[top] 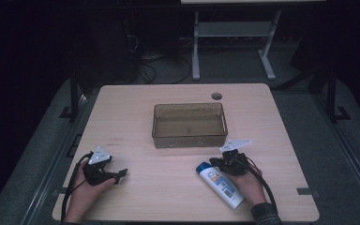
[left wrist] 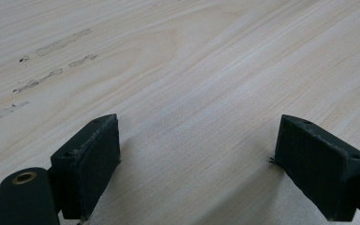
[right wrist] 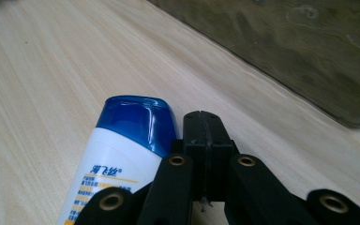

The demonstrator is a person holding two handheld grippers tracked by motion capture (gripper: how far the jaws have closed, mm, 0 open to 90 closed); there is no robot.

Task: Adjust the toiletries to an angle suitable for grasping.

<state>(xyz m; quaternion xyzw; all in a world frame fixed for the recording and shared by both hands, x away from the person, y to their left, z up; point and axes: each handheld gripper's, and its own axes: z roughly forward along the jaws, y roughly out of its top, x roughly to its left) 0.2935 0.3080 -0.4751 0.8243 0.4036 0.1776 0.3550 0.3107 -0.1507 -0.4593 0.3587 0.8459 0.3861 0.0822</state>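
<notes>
The right claw [right wrist: 201, 133] is seen pressed together with nothing between its jaws, just beside the blue cap of a white bottle [right wrist: 122, 159] lying on the tabletop [top: 168, 187]; contact with the cap cannot be judged. The left claw [left wrist: 197, 164] is spread wide over bare wood, well to the left of the bottle. Beyond the bottle an empty clear bin [top: 189, 124] is set. The bottle's lower end is cut off in the right gripper view.

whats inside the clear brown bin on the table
Nothing visible in the bin: through its tinted walls in the high view only its bare floor and the wood table show. The bottle lies outside it, beside the shut right gripper.
</notes>
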